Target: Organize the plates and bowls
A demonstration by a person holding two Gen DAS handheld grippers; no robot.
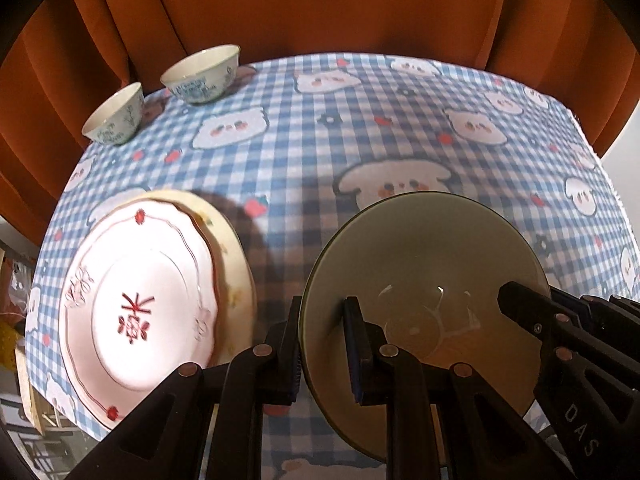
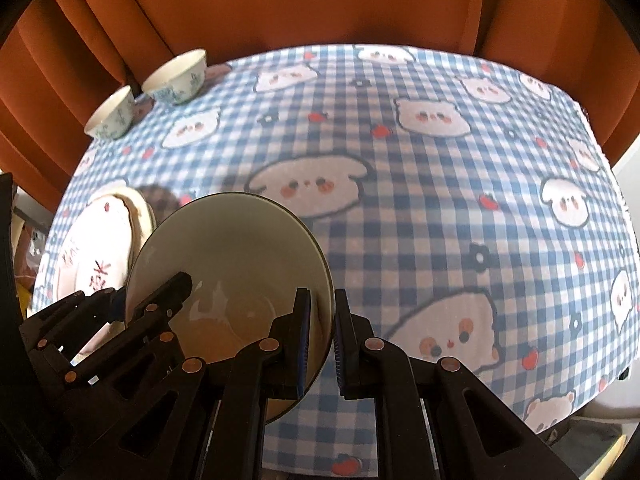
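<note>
A large olive-green bowl (image 1: 424, 256) hangs above the checked tablecloth, held by both grippers. My left gripper (image 1: 326, 354) is shut on its left rim, one finger inside and one outside. My right gripper (image 2: 322, 340) is shut on the opposite rim of the green bowl (image 2: 224, 248); its black fingers (image 1: 532, 312) show at the right of the left wrist view. A pink plate with red marks (image 1: 140, 300) lies on a cream plate (image 1: 236, 248) at the left. Two small white bowls with green print (image 1: 202, 74) (image 1: 114, 118) stand at the far left corner.
The table wears a blue-and-white checked cloth with bear faces (image 2: 440, 200). Orange curtains (image 1: 320, 8) hang right behind it. The cloth's right edge (image 2: 612, 184) drops off near the picture's rim. To the left, past the table edge, lies clutter (image 1: 16, 280).
</note>
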